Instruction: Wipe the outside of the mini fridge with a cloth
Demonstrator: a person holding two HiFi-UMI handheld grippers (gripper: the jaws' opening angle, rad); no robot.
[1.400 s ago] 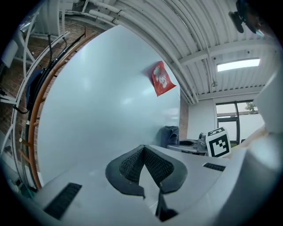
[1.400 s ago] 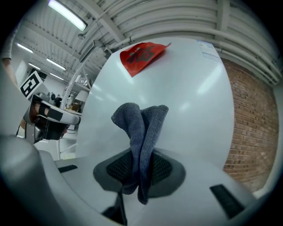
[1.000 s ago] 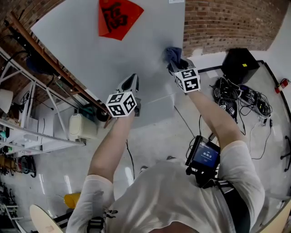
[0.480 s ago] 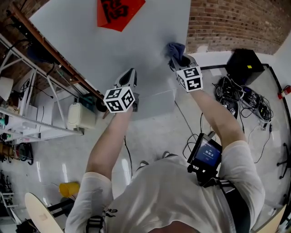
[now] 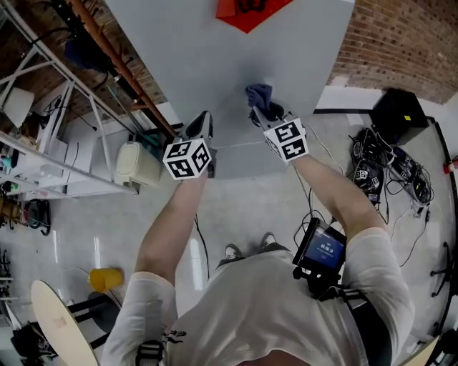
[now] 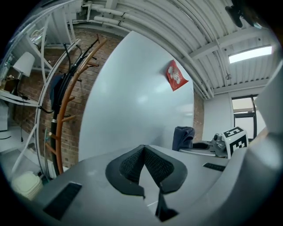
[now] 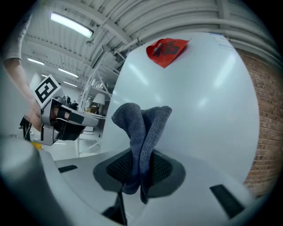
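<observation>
Right gripper view: cloth (image 7: 141, 128) upright, lengthwise

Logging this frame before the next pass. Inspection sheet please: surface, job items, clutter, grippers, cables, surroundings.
Surface: fridge face is pale grey, with no marks visible; a red paper decoration is stuck near its top.
Job's things: blue-grey cloth is held up at the fridge face; contact cannot be confirmed.
Clutter: yellow object, white container and black box are on the floor.
Grippers: right gripper is shut on the cloth; left gripper is shut and empty, near the fridge face.
Cables: a tangle of cables lies on the floor at right.
Surroundings: brick wall, metal shelving, coat rack.
</observation>
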